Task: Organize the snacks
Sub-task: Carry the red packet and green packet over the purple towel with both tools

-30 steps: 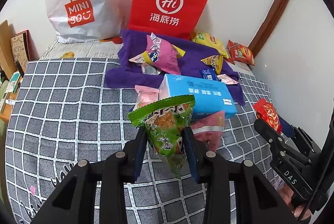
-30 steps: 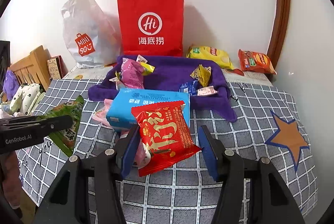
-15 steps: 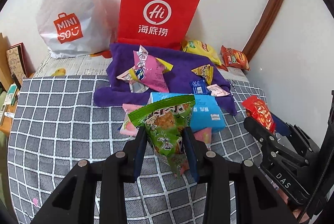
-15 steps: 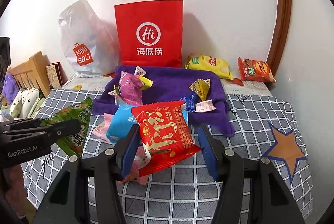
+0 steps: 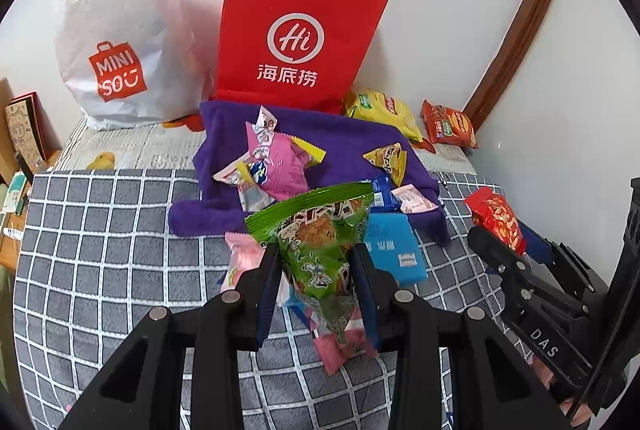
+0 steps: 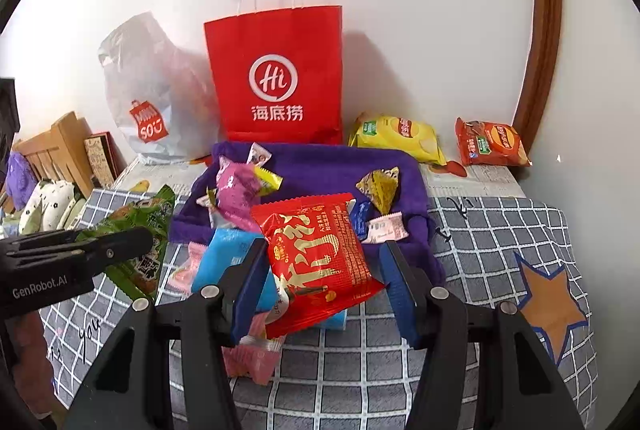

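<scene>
My left gripper (image 5: 315, 254) is shut on a green snack packet (image 5: 316, 230), held upright above the grey checked bed cover (image 5: 100, 250). My right gripper (image 6: 324, 244) is shut on a red snack packet (image 6: 320, 262) with gold lettering, also lifted off the cover. Each gripper shows at the edge of the other's view: the right gripper (image 5: 504, 250) with its red packet (image 5: 496, 218), and the left gripper (image 6: 120, 246) with its green packet (image 6: 144, 226). Behind both lies a purple towel (image 5: 348, 137) strewn with several small packets.
A red paper bag (image 5: 296, 37) and a white plastic bag (image 5: 116, 41) stand against the wall. A yellow chip bag (image 5: 384, 109) and an orange packet (image 5: 448, 123) lie at the back right. A blue pack (image 5: 392, 250) and pink packets (image 5: 240, 258) lie below the grippers.
Both grippers have risen and drawn back from the pile with their packets. The bags and towel now look smaller and farther off. Neither grip has altered.
</scene>
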`<state>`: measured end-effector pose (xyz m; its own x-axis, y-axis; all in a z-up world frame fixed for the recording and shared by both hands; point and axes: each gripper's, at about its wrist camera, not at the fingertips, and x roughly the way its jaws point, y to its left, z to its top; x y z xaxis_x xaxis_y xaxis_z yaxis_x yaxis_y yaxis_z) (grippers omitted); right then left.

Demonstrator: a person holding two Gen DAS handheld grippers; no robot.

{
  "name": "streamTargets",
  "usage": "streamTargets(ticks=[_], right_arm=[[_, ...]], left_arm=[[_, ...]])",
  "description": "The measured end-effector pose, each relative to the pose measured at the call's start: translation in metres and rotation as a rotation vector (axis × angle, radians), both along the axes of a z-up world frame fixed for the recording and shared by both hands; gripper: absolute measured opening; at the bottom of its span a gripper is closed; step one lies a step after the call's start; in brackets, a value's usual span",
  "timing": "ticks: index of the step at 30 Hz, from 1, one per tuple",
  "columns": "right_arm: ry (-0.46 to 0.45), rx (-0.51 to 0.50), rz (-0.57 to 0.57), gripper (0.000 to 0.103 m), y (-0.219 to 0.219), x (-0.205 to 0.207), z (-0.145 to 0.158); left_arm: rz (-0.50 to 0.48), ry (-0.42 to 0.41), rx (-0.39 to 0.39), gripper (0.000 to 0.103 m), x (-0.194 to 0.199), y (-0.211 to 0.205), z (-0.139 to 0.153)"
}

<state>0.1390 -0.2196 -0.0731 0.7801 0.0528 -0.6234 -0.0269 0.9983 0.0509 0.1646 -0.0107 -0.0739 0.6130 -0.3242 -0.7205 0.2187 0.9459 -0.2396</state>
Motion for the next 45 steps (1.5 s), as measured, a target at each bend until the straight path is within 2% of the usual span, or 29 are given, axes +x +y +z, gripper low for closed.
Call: streamTargets(ticks=[9,22,35,45], right_arm=[[-0.01,0.005,0.005,0.056,-0.006,0.022,0.009],[-0.012,0.016,-0.018,0.056,-0.024,0.06,0.01],[0.029,0.012,-0.077,0.056,-0.058,0.103,-0.012],[0.07,0.018,-0.041,0.056,-0.046,0.143,-0.038]], left_arm=[[-0.011,-0.008,-0.015,0.034,0.02,-0.002,0.008],[0.021,-0.001,-0.009,0.034,0.063,0.014,0.009],[0.08,0.033,0.009,0.034,0.126,0.039,-0.007],[0.079,0.064,0.009,0.034,0.162,0.041,-0.029]])
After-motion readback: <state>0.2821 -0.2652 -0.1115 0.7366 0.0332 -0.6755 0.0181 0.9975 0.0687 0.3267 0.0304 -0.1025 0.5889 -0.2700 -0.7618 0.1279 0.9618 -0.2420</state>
